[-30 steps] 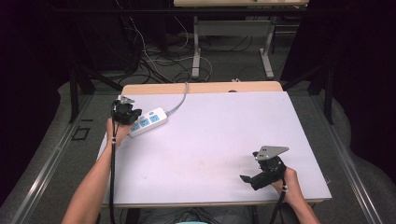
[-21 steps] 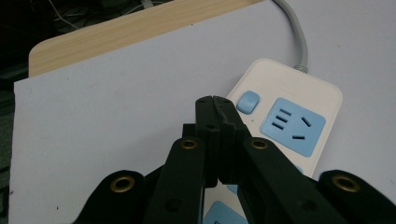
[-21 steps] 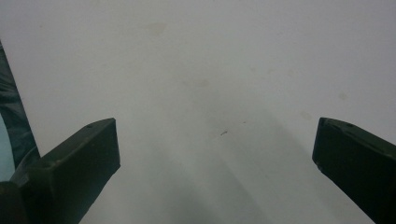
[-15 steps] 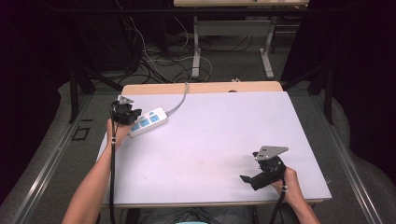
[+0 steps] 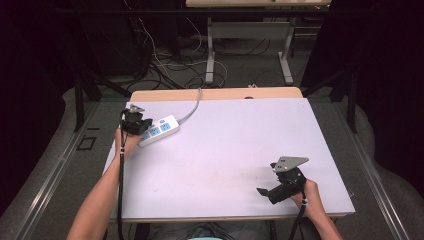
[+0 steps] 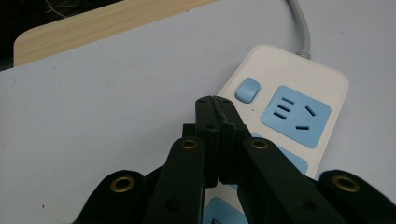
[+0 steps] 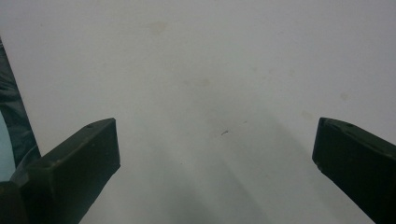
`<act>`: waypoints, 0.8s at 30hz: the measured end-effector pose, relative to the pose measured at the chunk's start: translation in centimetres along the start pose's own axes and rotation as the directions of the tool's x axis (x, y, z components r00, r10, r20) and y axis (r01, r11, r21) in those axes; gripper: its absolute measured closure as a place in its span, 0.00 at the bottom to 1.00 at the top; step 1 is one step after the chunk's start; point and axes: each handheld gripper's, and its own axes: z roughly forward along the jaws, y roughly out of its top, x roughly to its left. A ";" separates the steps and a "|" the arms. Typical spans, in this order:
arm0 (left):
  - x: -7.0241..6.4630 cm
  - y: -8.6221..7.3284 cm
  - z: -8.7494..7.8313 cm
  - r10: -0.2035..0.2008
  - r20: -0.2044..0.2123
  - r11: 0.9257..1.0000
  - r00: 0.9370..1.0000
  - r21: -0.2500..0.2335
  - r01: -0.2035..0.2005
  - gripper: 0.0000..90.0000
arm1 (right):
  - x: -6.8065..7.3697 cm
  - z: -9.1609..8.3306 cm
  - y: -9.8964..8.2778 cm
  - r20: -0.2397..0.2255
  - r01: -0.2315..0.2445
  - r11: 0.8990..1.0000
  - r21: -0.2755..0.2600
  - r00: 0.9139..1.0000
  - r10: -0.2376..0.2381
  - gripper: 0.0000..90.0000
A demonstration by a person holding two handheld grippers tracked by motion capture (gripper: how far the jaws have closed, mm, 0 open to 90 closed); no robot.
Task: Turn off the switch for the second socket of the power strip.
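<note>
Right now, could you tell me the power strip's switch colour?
Light blue switch, clearest in the left gripper view.

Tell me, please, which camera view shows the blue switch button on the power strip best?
The left gripper view: the blue button sits close and sharp on the white power strip, just beyond the shut left tongs. In the high view the strip is small and the button cannot be made out.
</note>
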 end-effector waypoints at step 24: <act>0.0 -0.5 0.5 0.012 0.001 1.000 1.000 0.001 -0.012 1.00 | 0.1 0.0 0.0 0.002 -0.010 1.000 0.003 1.000 0.010 0.00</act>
